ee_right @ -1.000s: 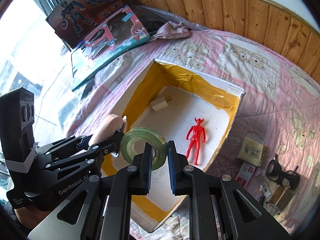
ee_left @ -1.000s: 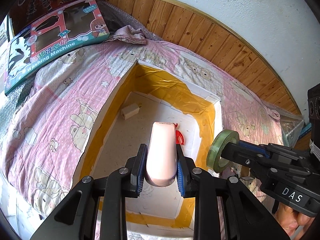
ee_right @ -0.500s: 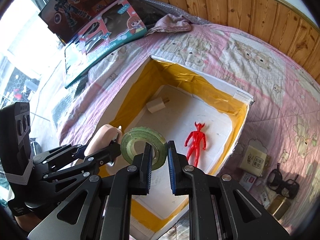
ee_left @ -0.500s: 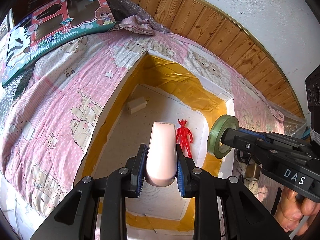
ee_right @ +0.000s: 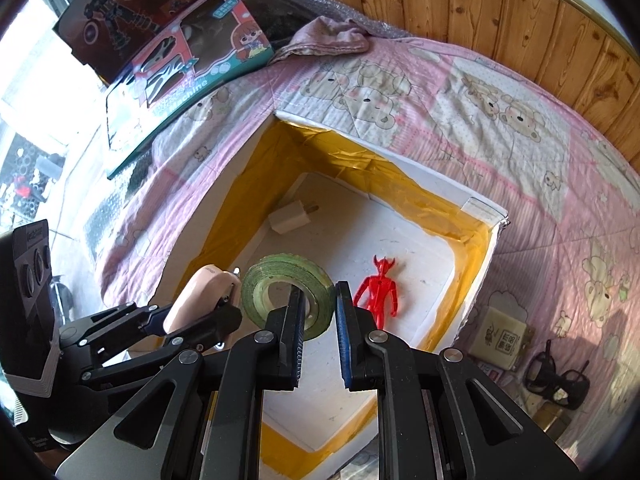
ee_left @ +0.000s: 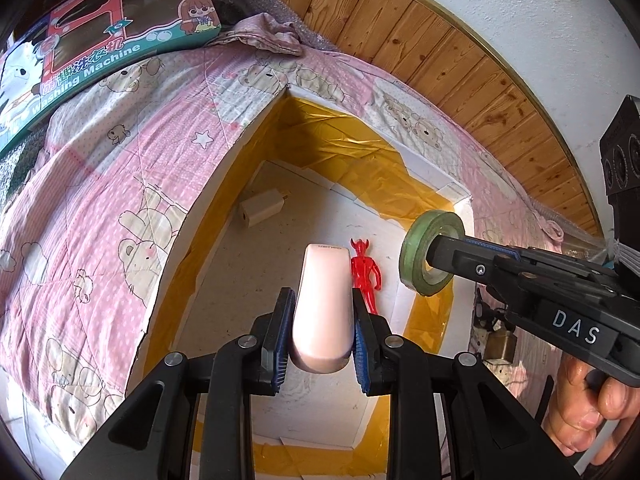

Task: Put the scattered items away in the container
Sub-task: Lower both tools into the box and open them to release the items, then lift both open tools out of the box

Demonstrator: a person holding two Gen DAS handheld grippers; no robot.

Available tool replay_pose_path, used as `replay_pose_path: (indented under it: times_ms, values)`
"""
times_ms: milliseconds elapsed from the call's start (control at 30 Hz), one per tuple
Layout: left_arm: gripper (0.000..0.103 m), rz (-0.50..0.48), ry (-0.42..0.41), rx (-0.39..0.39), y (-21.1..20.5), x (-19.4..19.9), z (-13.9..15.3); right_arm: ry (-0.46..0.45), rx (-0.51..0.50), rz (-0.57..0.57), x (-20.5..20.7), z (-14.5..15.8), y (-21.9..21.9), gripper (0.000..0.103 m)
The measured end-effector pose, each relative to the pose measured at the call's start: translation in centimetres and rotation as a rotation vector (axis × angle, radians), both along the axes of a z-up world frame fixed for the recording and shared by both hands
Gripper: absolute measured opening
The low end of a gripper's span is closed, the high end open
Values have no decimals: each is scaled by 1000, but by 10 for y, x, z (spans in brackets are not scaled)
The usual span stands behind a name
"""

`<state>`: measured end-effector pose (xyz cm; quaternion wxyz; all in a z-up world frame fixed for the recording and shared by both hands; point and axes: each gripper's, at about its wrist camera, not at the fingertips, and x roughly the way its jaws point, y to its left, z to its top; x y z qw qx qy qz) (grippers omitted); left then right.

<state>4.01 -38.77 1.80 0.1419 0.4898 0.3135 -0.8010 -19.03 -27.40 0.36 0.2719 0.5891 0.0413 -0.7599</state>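
Box floor lies mostly bare; only a red figure and charger occupy it.

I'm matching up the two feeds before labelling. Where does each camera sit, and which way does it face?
Left wrist: on the left gripper, looking down into the box; its fingers clamp the pink device.
Right wrist: on the right gripper, above the box's near edge, gripping the green tape roll.
Shared: box, red figure, charger.
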Motion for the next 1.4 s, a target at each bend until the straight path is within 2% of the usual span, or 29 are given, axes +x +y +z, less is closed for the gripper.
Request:
replay_pose_path:
  times_ms: [533, 733, 1133, 1400]
  values:
    - [27, -12, -27, -5, -9, -19, -11, -45, 41, 0, -31, -23, -12, 15]
    - [28, -16, -40, 14, -10, -25, -19, -58, 53, -1, -40, -31, -13, 15]
    - [28, -31, -85, 1, -10, -43, -39, -75, 82, -3, -54, -43, -20, 17]
    - [32, -10, -97, 30, -19, -37, -45, -86, 47, -32, -52, -42, -9, 19]
